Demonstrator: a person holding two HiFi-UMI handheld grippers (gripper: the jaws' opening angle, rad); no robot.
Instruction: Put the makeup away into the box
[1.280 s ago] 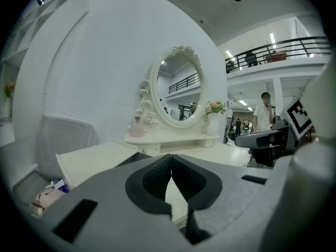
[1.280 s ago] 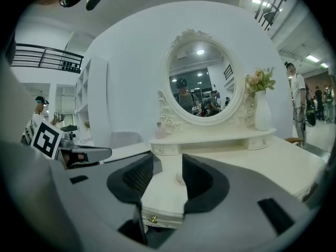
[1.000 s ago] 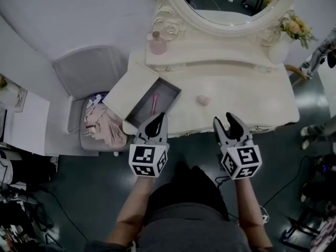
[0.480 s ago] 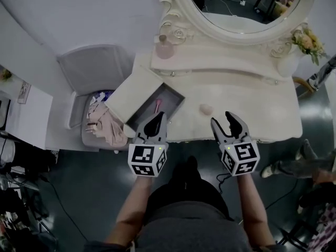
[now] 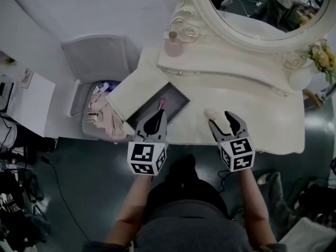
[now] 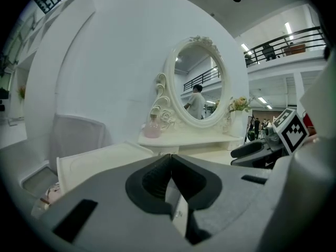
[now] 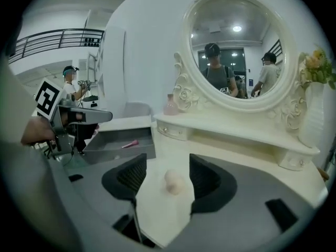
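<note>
The box point(image 5: 181, 102) sits at the near left corner of the desk point(image 5: 252, 104), its lid point(image 5: 134, 85) open on its left side. A makeup stick point(image 5: 161, 103) lies in the box. A sponge point(image 5: 211, 113) lies on the desk right of the box, near the near edge. At the far side stands a mirror point(image 5: 262, 9), with a bottle point(image 5: 174, 46) at its left and a vase point(image 5: 300, 79) at its right. A chair point(image 5: 100, 62) stands left of the desk.

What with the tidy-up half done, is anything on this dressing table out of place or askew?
The pink sponge lies loose on the dressing table, outside the box. The open box sits askew at the table's left front corner, its lid jutting past the edge.
</note>
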